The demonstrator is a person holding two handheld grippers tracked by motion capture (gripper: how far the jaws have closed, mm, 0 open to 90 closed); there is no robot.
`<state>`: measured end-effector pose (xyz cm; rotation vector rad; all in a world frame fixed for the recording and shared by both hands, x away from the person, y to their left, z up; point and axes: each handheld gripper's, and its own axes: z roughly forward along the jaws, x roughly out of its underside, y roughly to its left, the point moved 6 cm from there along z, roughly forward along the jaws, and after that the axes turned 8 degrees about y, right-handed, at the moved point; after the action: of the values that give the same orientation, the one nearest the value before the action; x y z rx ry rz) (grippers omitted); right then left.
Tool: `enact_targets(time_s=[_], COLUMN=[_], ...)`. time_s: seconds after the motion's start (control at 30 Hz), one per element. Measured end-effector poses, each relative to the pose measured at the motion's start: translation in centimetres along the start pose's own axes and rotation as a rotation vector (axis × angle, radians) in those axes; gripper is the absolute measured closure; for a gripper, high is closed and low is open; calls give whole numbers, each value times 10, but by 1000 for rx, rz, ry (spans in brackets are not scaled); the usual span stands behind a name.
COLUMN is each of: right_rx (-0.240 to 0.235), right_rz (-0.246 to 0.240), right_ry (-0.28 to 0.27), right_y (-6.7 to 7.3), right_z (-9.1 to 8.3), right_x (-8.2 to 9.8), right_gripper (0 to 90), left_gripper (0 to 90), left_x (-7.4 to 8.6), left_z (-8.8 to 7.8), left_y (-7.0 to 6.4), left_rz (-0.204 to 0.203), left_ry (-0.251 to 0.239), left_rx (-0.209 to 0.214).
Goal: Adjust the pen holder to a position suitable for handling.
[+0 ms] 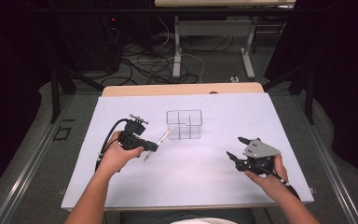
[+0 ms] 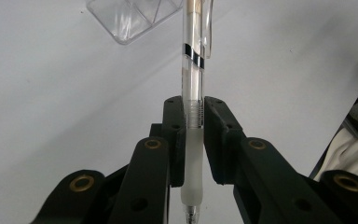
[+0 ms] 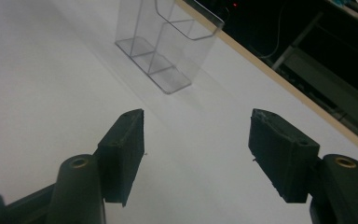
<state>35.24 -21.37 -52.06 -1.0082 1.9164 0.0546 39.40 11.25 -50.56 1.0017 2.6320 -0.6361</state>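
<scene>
Pen (image 2: pixel 193 140) clamped in left tool (image 2: pixel 195 135), near clear organizer (image 2: pixel 130 18).

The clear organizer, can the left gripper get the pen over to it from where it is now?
Probably yes. The left gripper is shut on the pen, and only bare white table lies between it and the clear organizer. The right gripper sits off to the side.

A white sheet (image 1: pixel 223 177) covers the pale wooden worktop (image 1: pixel 182 89), whose bare far edge shows. Beyond it, grey carpeted floor (image 1: pixel 214 63) carries a tangle of black and white cables (image 1: pixel 144 65) around the white metal legs of a second table (image 1: pixel 177 46). Black curtains (image 1: pixel 9 56) darken both sides.
</scene>
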Motion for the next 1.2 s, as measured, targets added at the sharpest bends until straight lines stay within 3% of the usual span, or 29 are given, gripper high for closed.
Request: enact_targets(time_s=[0.13, 0.23, 0.27, 0.33, 0.53, 0.67, 0.73, 0.77, 0.87, 1.03, 1.1, 1.2], right_rx=[-17, -24, -26, -33, -59, -40, -22, -15, 18, 31, 45, 48], right_rz=[-137, -268, -302, -357, -476, -581, -597, -627, -706, -809, -872, -913], right_ry=[1, 3, 2, -8, -3, 9, 11, 12, 12, 7, 9, 18], right_y=[12, 22, 25, 31, 50, 59, 63, 64, 69, 81, 84, 88], right_z=[5, 10, 12, 16, 27, 33, 36, 38, 42, 49, 52, 55], right_x=[-19, -35, -41, -53, -82, -95, -99, -102, -106, -107, -107, -106], right_gripper=[372, 372, 372, 372, 370, 371, 378, 382, 421, 486, 508, 523], left_gripper=[796, 796, 796, 796, 796, 796, 796, 796, 796, 796, 796, 796], left_x=[0, 0, 0, 1, 4, 4, 4, 4, 3, 3, 4, 4], left_z=[1, -1, -1, -3, -6, -8, -9, -10, -10, -6, -4, -2], left_y=[-2, -1, -1, 1, 5, 7, 6, 6, 4, 1, 0, -3], left_rz=[-1, 10, -11, -5, -31, -39, -43, -44, -42, -48, -48, -49], left_ry=[15, 21, 13, 19, 10, 14, 16, 15, 26, 63, 75, 91], left_rx=[16, 21, 23, 24, 39, 48, 54, 58, 70, 122, 136, 152])
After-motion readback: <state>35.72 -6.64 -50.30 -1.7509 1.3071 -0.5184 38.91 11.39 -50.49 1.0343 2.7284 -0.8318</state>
